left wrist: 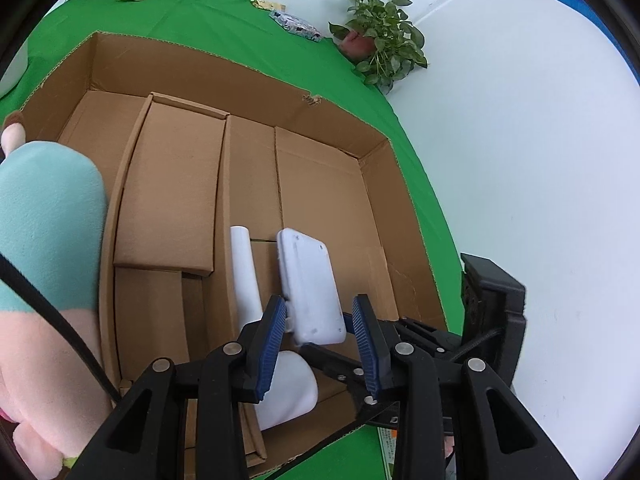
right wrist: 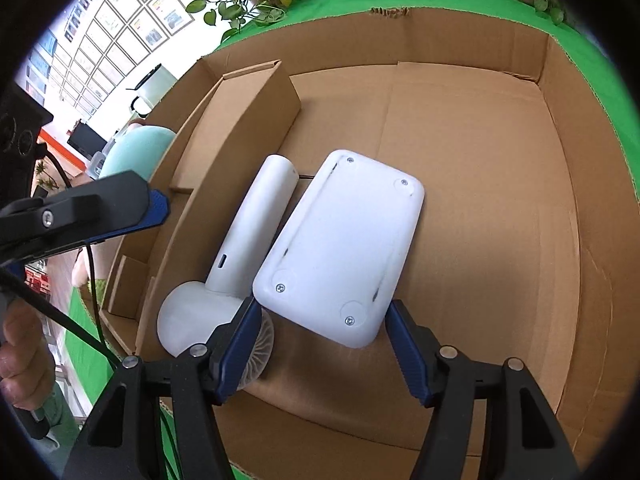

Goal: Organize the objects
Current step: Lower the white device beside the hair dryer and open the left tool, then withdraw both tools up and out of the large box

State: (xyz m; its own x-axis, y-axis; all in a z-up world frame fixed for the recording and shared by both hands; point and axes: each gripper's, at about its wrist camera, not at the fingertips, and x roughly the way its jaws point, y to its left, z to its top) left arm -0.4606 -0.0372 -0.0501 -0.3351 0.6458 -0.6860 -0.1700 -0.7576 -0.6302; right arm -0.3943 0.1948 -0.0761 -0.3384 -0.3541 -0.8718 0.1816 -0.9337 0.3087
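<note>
A white flat device (right wrist: 340, 248) lies underside up in the large cardboard box (right wrist: 560, 160), its left edge against the handle of a white handheld fan (right wrist: 248, 236). My right gripper (right wrist: 320, 312) is shut on the device's near end, one blue pad on each side. In the left wrist view the device (left wrist: 308, 276) and the fan (left wrist: 246, 272) show beyond my left gripper (left wrist: 320, 304), which hovers above them, narrowly open and holding nothing. One of the left gripper's fingers (right wrist: 156, 204) shows at the left, over the box's left wall.
A smaller closed cardboard box (left wrist: 172, 184) lies inside the big one along its left side. A teal and pink plush toy (left wrist: 48, 220) leans at the box's left wall. The green cloth (left wrist: 208, 12) carries a potted plant (left wrist: 384, 40) and a packet (left wrist: 296, 24) behind.
</note>
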